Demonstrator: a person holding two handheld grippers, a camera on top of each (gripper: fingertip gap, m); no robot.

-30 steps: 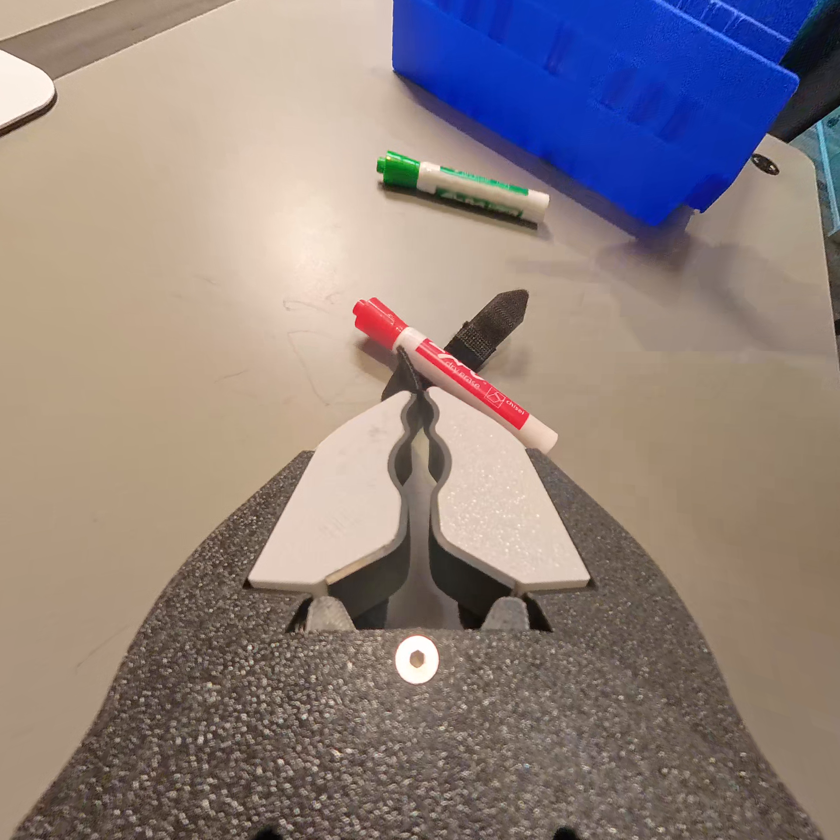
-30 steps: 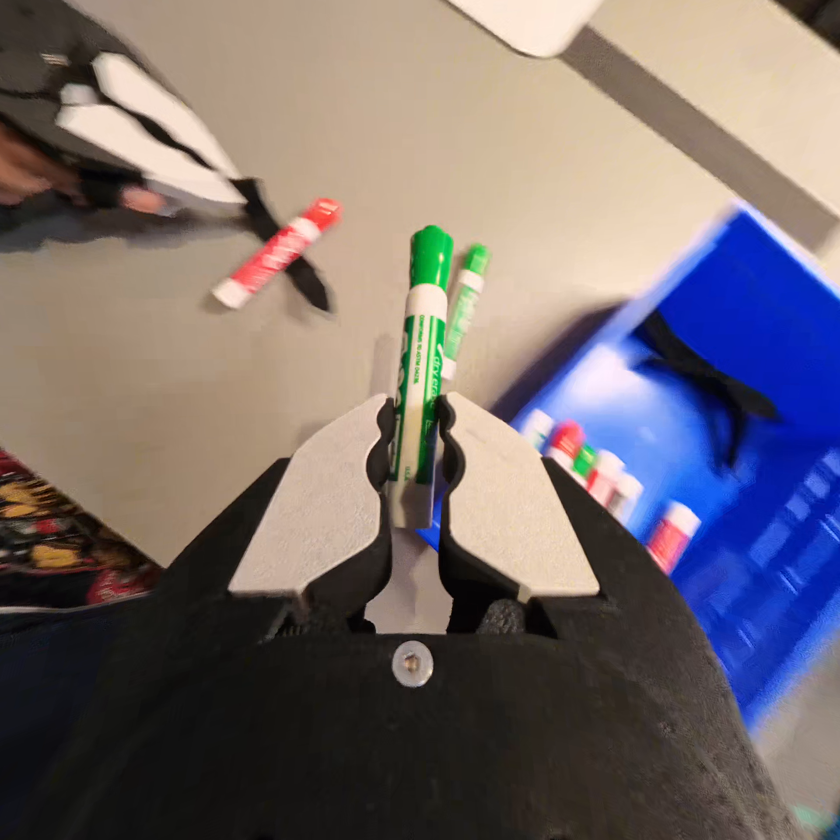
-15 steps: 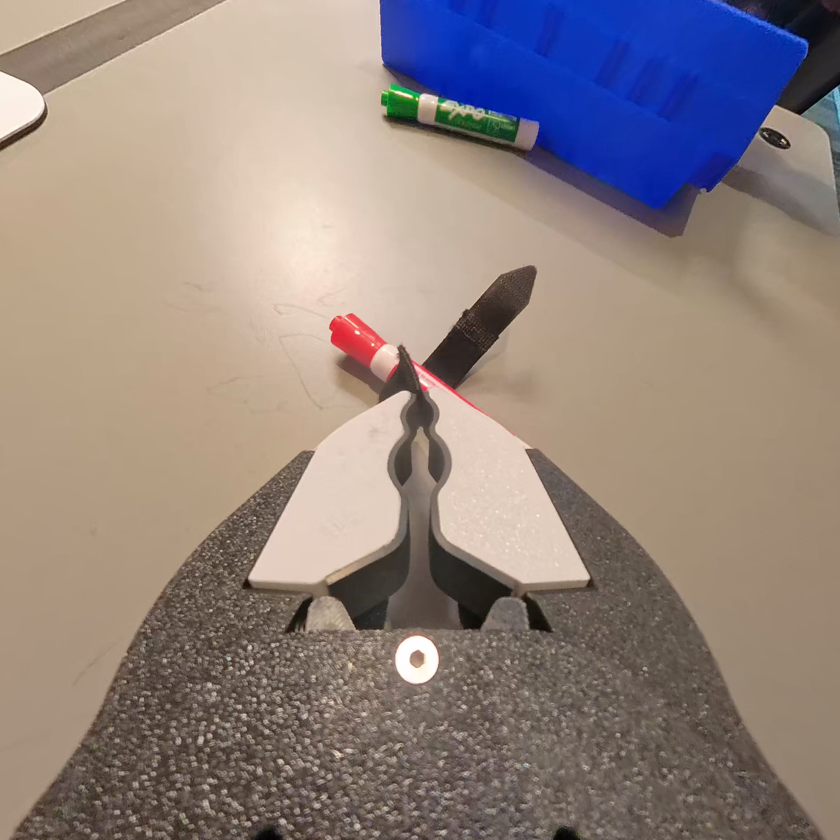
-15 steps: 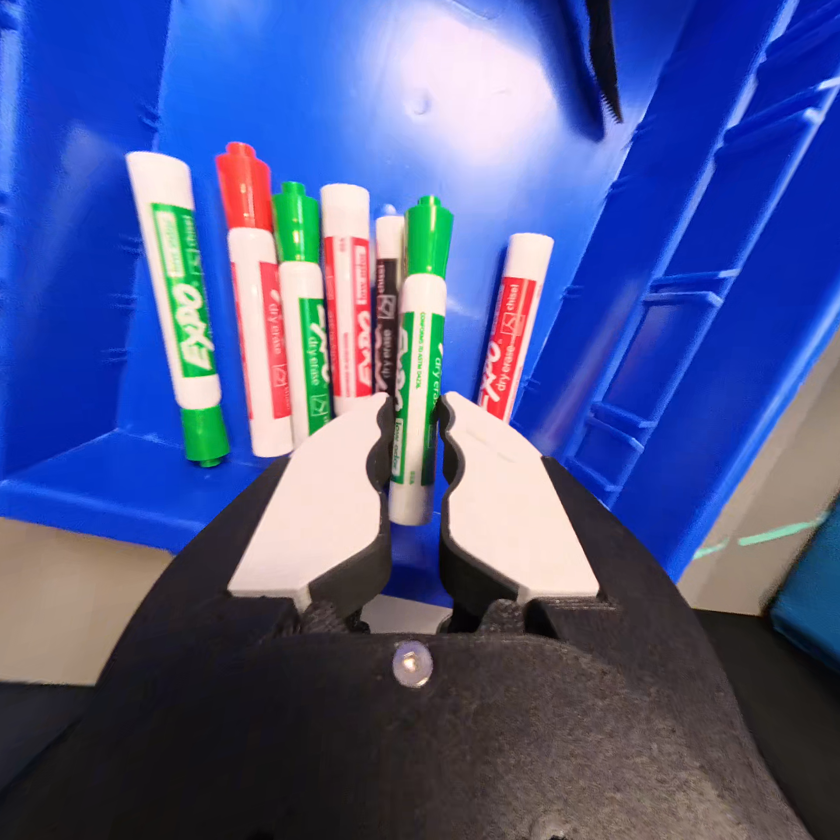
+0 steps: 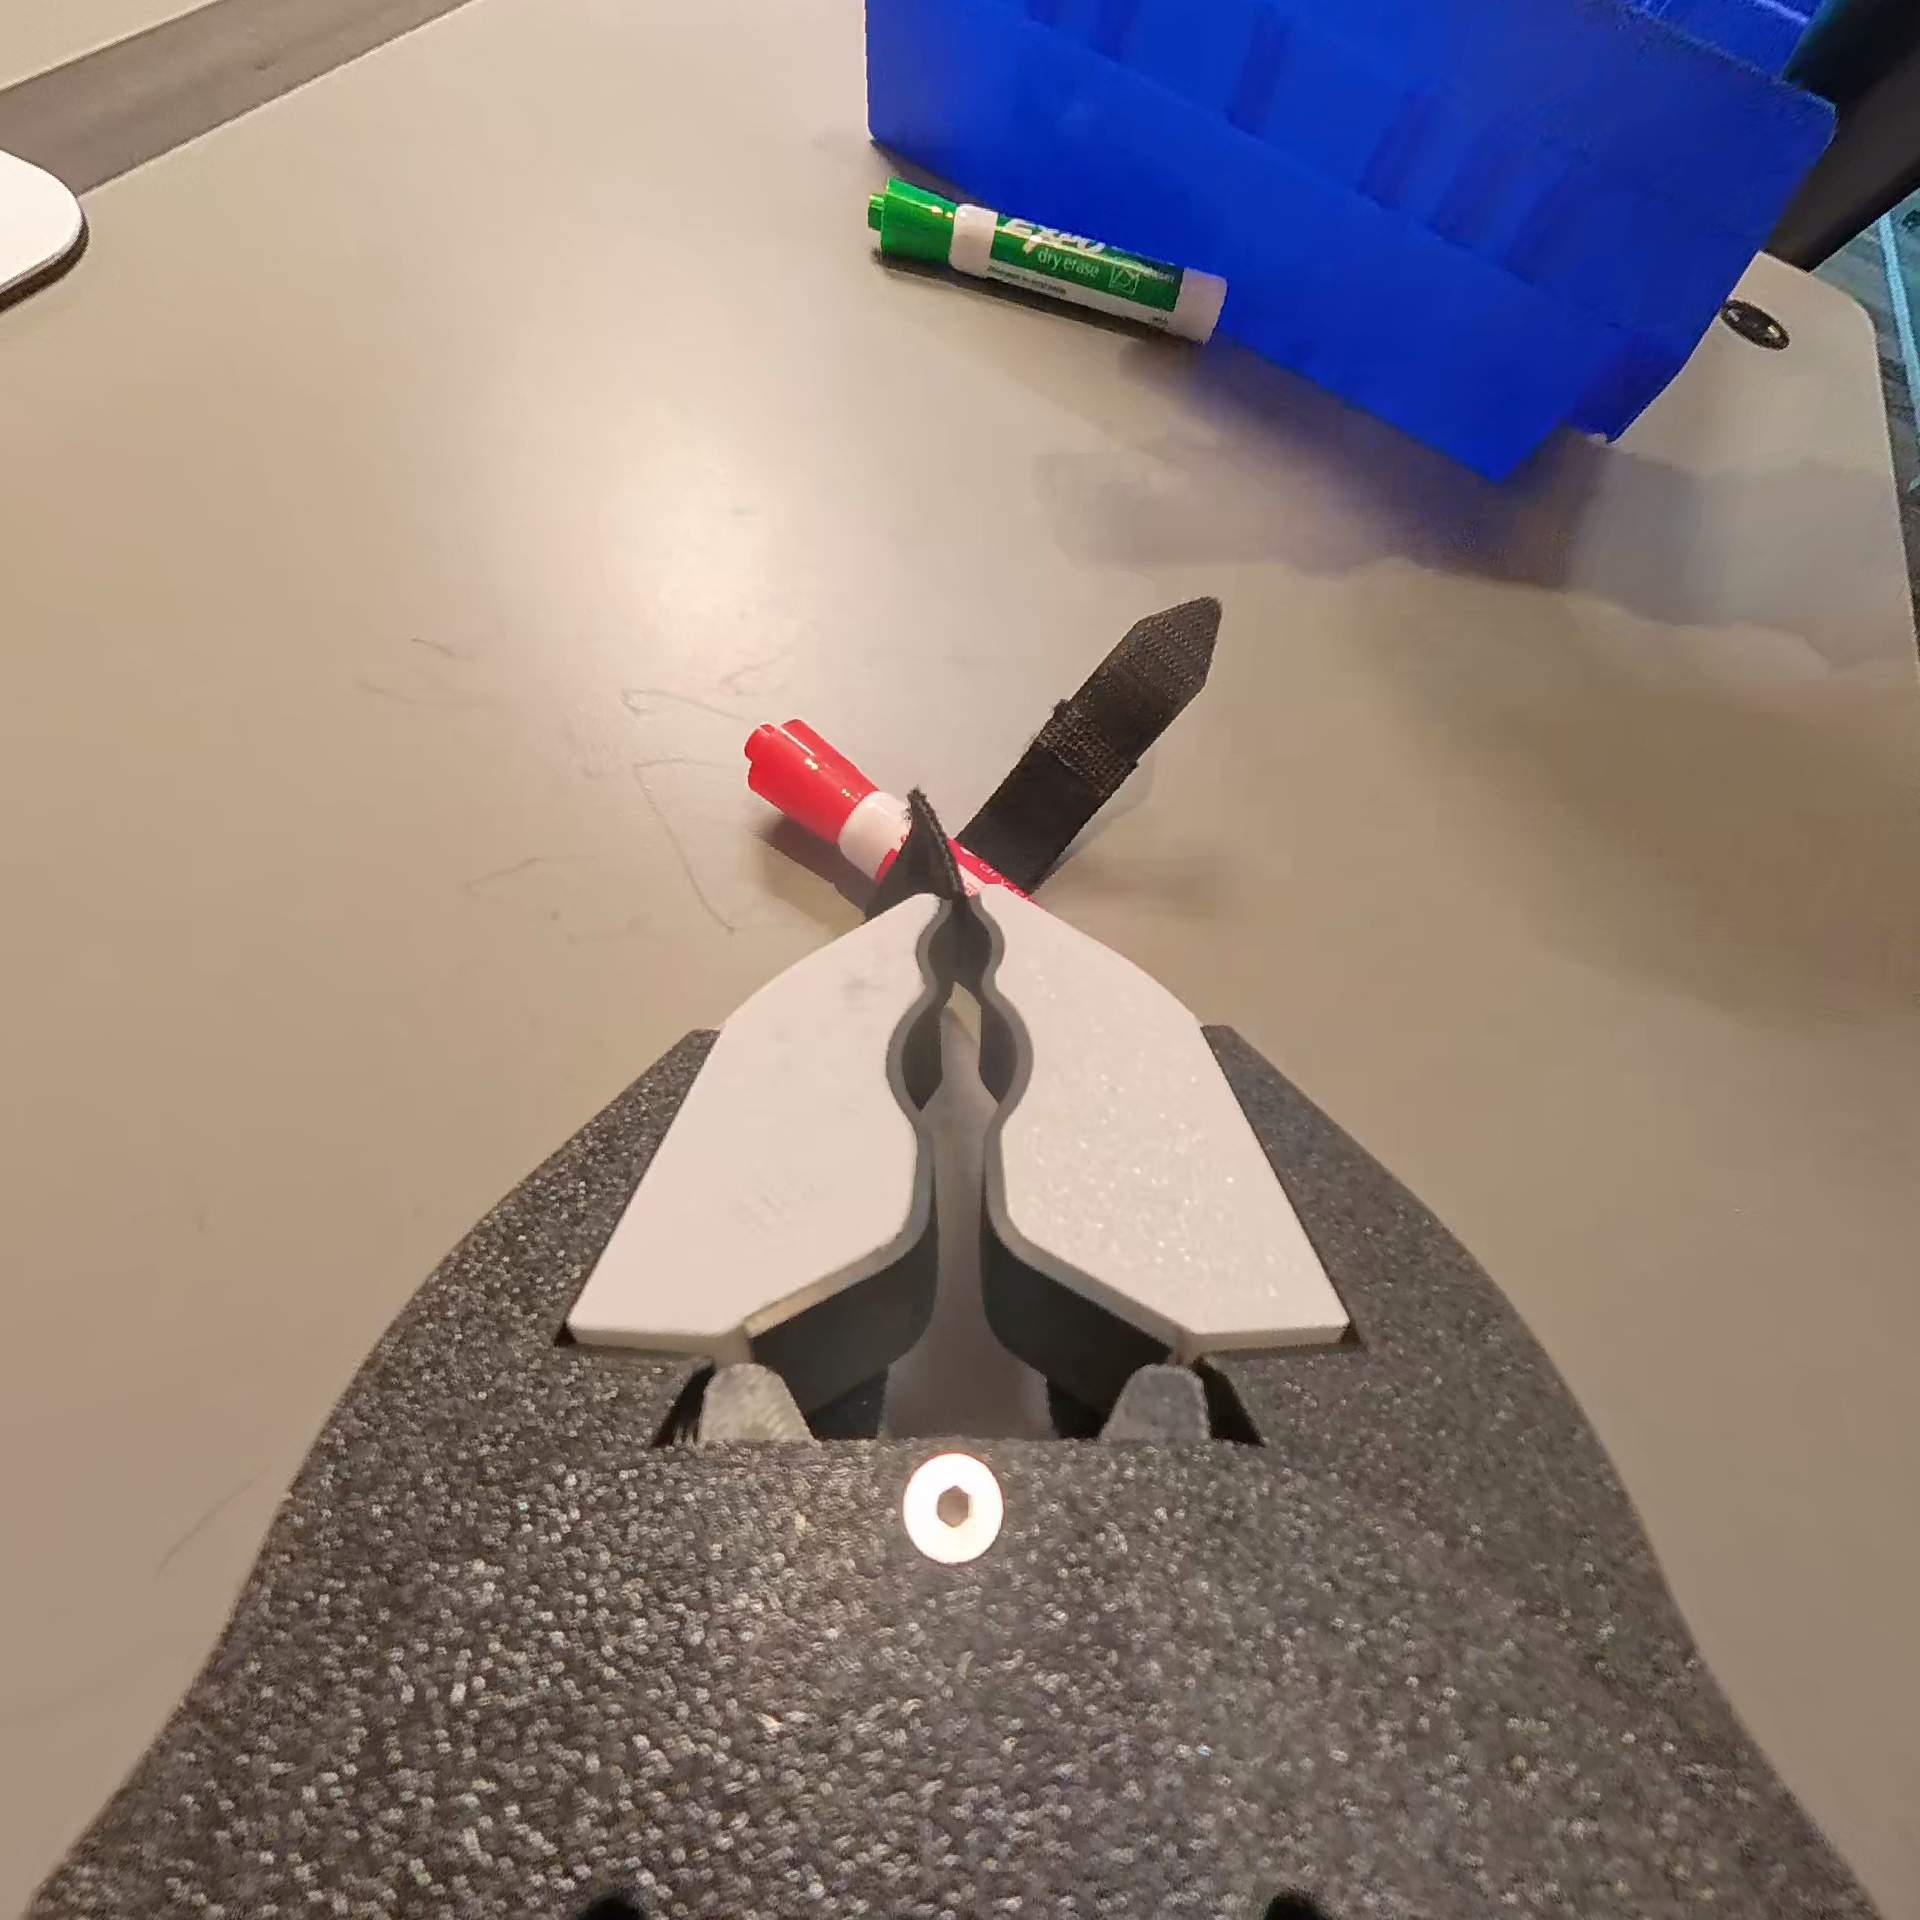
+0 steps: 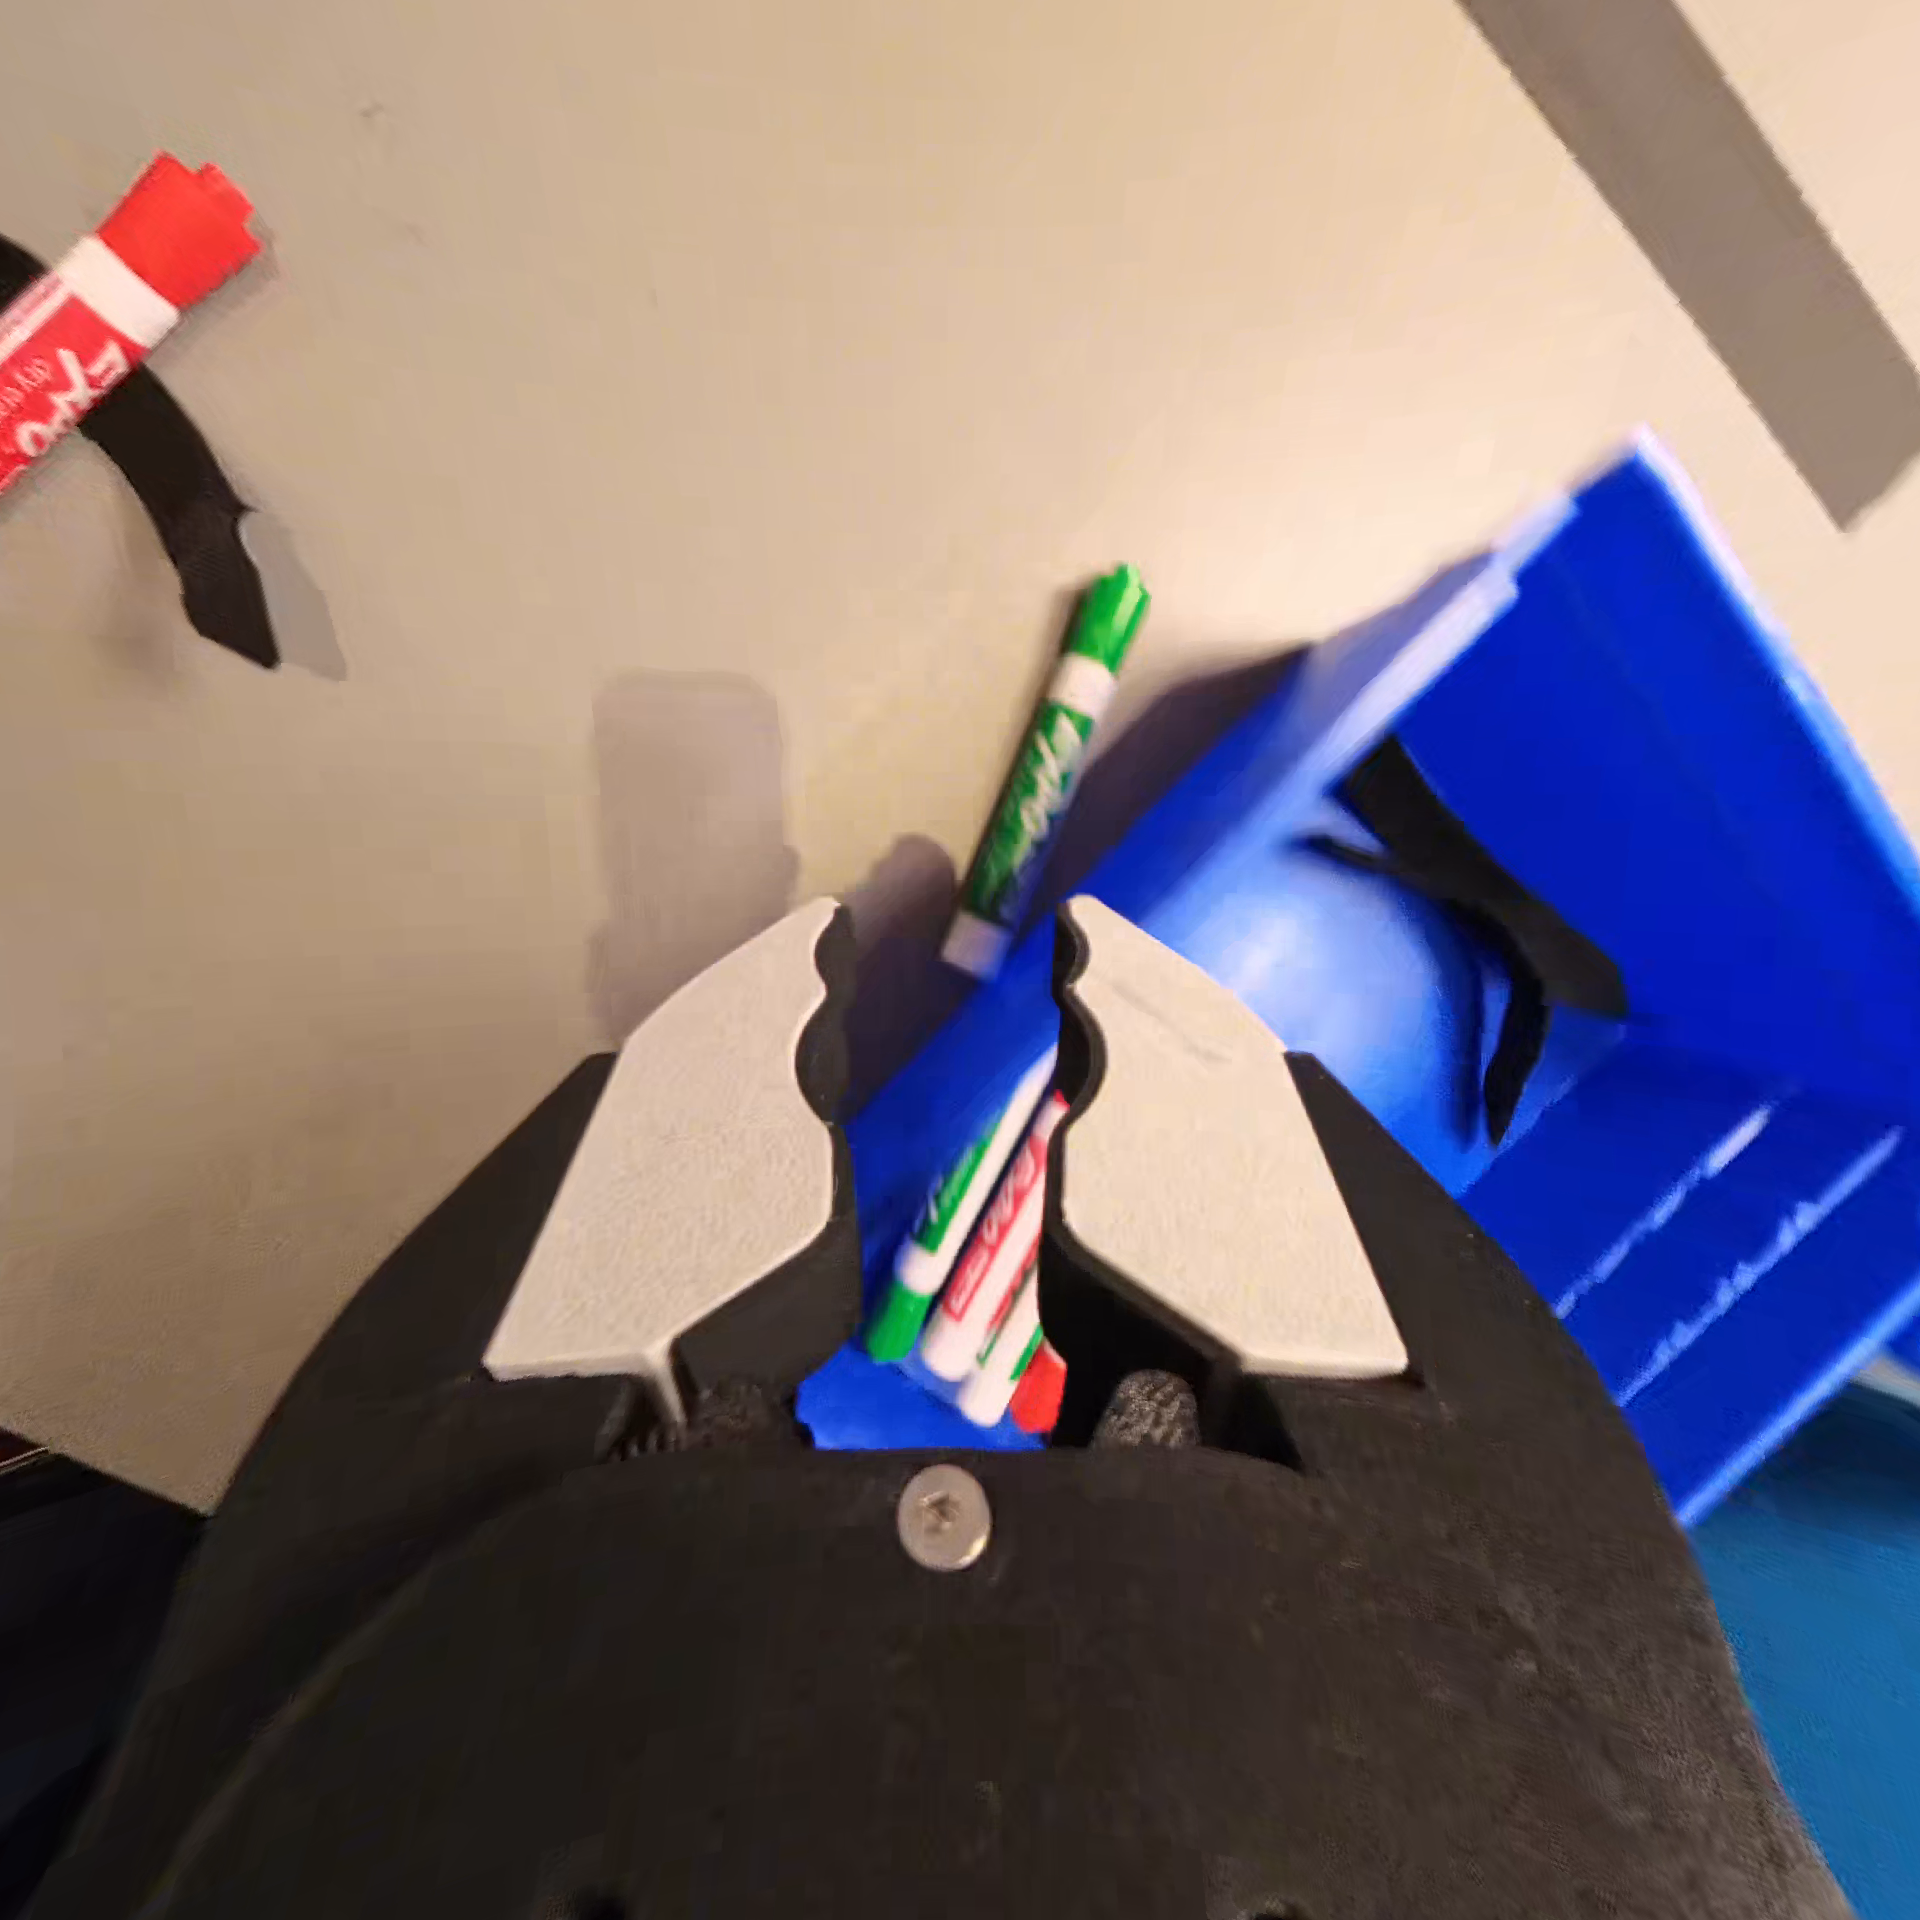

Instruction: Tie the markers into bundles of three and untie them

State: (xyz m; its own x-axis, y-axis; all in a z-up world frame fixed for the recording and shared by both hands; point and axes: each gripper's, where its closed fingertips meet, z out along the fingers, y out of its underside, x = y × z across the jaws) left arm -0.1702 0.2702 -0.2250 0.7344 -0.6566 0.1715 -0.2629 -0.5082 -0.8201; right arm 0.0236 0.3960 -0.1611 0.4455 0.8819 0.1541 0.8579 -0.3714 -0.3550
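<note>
My left gripper (image 5: 951, 904) is shut on one end of a black hook-and-loop strap (image 5: 1101, 727) that lies on the tan table under a red marker (image 5: 821, 795). A green marker (image 5: 1049, 260) lies on the table against the blue bin (image 5: 1351, 208). My right gripper (image 6: 951, 925) is open and empty above the bin's near corner. Between its fingers I see several markers (image 6: 977, 1247) lying in the bin (image 6: 1610, 1091). The red marker (image 6: 94, 322), the strap (image 6: 187, 499) and the green marker (image 6: 1049, 769) also show in the right wrist view.
A second black strap (image 6: 1475, 894) lies in the bin. A white rounded object (image 5: 31, 229) sits at the table's far left edge. A grey strip (image 6: 1704, 239) runs behind the table. The table's right corner (image 5: 1756, 332) has a small black fitting. The left gripper's tips are roughly 25 cm from the right gripper's. Both grippers' tips are roughly 30 cm from the white rounded object (image 5: 31, 229).
My right gripper let go of the green marker it carried into the bin, opened and pulled back above the bin's corner. My left gripper keeps hold of the strap and has barely moved.
</note>
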